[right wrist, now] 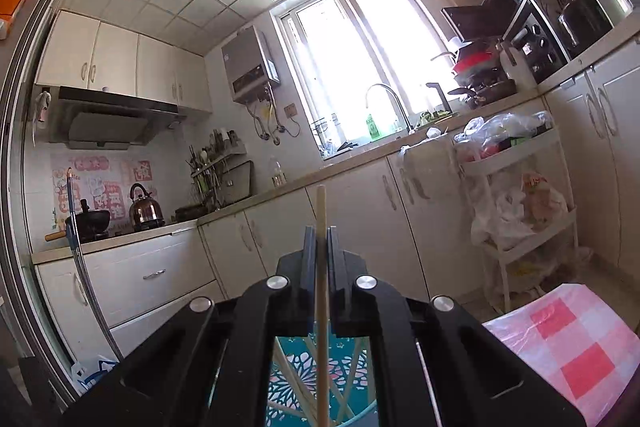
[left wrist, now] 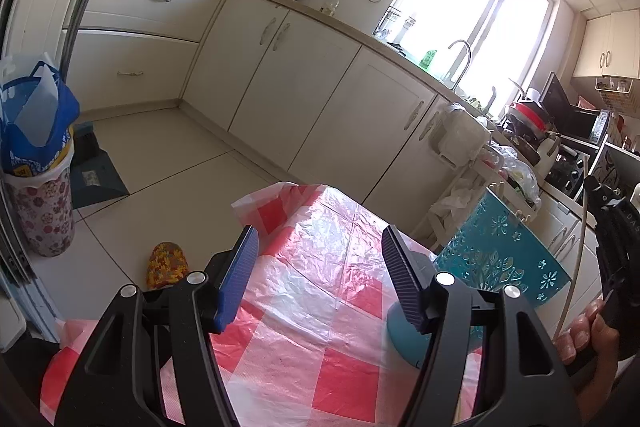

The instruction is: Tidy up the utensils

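Note:
My left gripper [left wrist: 320, 259] is open and empty above the red-and-white checked table cover [left wrist: 316, 291]. A teal patterned holder [left wrist: 496, 259] stands just right of it at the table's right edge. My right gripper [right wrist: 319, 239] is shut on a pale wooden chopstick [right wrist: 321, 259] that points upright between its fingers. That chopstick also shows at the right edge of the left wrist view [left wrist: 576, 251], held by the right gripper's black body [left wrist: 616, 251]. Below the right gripper, several more chopsticks [right wrist: 352, 383] lie over the teal holder [right wrist: 300, 367].
Cream cabinets [left wrist: 320, 95] run along the wall with a sink tap [left wrist: 460, 59] under the window. A floral bin [left wrist: 44, 203] with a blue bag stands at the left on the floor. A white trolley [right wrist: 520, 195] with bags stands at the right.

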`<state>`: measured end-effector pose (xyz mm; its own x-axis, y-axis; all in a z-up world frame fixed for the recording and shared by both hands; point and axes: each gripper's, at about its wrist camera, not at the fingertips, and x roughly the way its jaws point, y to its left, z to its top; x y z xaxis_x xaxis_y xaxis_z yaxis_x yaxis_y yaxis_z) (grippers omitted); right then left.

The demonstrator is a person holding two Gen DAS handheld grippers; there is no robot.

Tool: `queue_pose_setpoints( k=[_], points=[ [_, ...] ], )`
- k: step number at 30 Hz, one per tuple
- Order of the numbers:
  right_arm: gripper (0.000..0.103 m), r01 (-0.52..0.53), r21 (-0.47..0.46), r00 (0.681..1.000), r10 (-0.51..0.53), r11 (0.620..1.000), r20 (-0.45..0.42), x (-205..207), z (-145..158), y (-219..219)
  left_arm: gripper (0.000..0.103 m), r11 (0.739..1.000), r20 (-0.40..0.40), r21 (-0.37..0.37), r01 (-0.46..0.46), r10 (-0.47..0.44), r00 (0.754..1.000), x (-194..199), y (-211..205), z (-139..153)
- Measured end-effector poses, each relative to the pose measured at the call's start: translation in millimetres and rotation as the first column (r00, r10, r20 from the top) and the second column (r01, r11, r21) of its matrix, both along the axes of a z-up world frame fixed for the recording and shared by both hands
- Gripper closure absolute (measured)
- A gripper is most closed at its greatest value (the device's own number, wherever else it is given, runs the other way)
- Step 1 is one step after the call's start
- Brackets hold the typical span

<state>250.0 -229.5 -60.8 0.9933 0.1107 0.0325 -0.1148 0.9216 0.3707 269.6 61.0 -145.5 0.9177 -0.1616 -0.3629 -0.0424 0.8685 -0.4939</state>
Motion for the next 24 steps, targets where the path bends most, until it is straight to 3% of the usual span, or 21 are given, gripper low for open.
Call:
queue_pose_setpoints(
  k=[6, 9, 13, 14, 15, 17, 19, 21, 24],
  points=[
    [0.097, -0.079, 0.086, 0.997, 0.076, 0.993, 0.034, -26.9, 28.6, -12.3, 0.042, 1.0, 0.001, -0.002, -0.001, 0.001, 1.0, -0.2, 0.0, -0.2],
    [0.097, -0.114, 0.074, 0.993, 0.112, 0.991, 0.037, -54.3, 42.9, -15.5, 0.042, 1.0, -0.002, -0.012, -0.003, 0.003, 1.0, -0.1, 1.2, -0.6],
    [0.097, -0.161, 0.01, 0.972, 0.16, 0.987, -0.174, -84.1, 27.3, -14.6, 0.042, 1.0, -0.003, -0.022, -0.006, 0.005, 1.0, 0.0, 2.2, -0.7],
    [0.097, -0.182, -0.008, 0.949, 0.174, 0.983, -0.262, -85.1, 16.4, -12.5, 0.042, 1.0, -0.002, -0.02, -0.004, 0.004, 1.0, 0.0, 1.9, -0.4],
    [0.097, -0.213, -0.021, 0.907, 0.19, 0.977, -0.376, -83.9, 3.9, -9.5, 0.042, 1.0, -0.001, -0.018, -0.003, 0.003, 1.0, -0.2, 1.8, -0.3],
    [0.097, -0.253, -0.028, 0.806, 0.194, 0.967, -0.559, -83.2, -24.4, -7.8, 0.042, 1.0, 0.003, -0.013, -0.002, 0.002, 1.0, -0.6, 1.5, 0.2],
    [0.097, -0.312, -0.055, 0.68, 0.183, 0.948, -0.71, -81.2, -54.2, -3.0, 0.042, 1.0, 0.002, -0.013, -0.002, 0.002, 1.0, -0.2, 1.4, 0.3],
    [0.097, -0.367, -0.081, 0.591, 0.165, 0.927, -0.79, -81.2, -76.1, 1.6, 0.042, 1.0, 0.0, -0.016, -0.001, 0.001, 1.0, -0.5, 2.6, -0.3],
    [0.097, -0.423, -0.112, 0.508, 0.133, 0.899, -0.851, -76.6, -89.0, 8.6, 0.042, 1.0, 0.0, -0.016, 0.0, 0.0, 1.0, -0.5, 3.0, -0.4]
  ],
)
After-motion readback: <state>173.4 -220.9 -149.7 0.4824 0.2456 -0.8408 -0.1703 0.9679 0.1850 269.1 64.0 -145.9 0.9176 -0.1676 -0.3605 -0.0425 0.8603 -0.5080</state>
